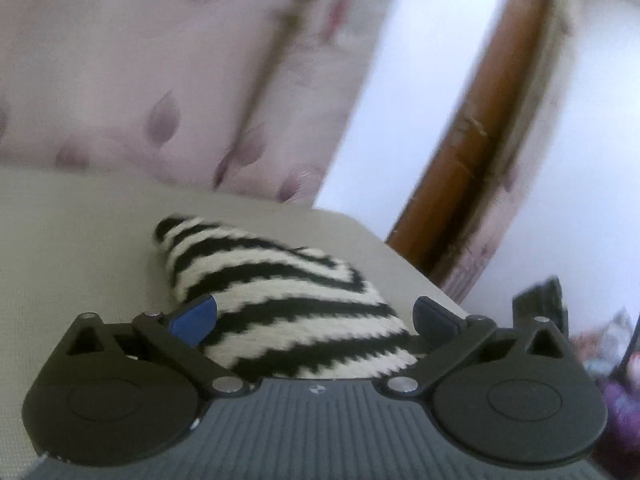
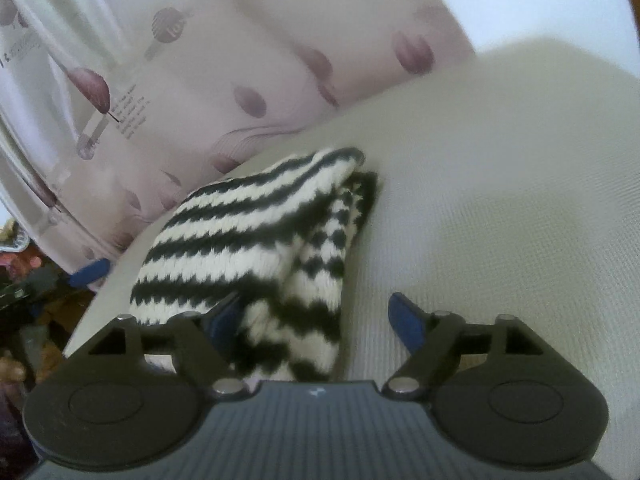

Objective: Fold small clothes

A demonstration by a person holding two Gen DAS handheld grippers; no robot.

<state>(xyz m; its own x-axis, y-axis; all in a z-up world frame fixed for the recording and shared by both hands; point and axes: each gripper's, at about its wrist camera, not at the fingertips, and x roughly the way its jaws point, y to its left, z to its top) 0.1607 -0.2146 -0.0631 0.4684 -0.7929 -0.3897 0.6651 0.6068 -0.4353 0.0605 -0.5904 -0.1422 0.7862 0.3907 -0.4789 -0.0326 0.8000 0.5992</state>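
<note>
The striped knit garment (image 1: 280, 300) lies folded on the pale cloth-covered table (image 1: 80, 248), so the step in hand looks like the release after a fold: both claws stand off the fabric and nothing is pinched. The left gripper (image 1: 314, 320) is spread wide, its blue pads either side of the near end of the bundle without pressing it. The right gripper (image 2: 316, 320) is also parted, one pad sitting at the bundle's lower edge and the other over bare table toward 3 o'clock. In the right wrist view the garment (image 2: 256, 248) shows two layers, the upper flap lying over a lower one that peeks out along the 4 o'clock side. Its long axis there runs from about 7 o'clock up to 1 o'clock, the narrower end pointing at the patterned curtain (image 2: 180, 80); in the left wrist view it tapers toward 11 o'clock. The blur makes it hard to say whether the edges line up. The next move probably calls for backing clear, or tidying that offset lower layer.
</note>
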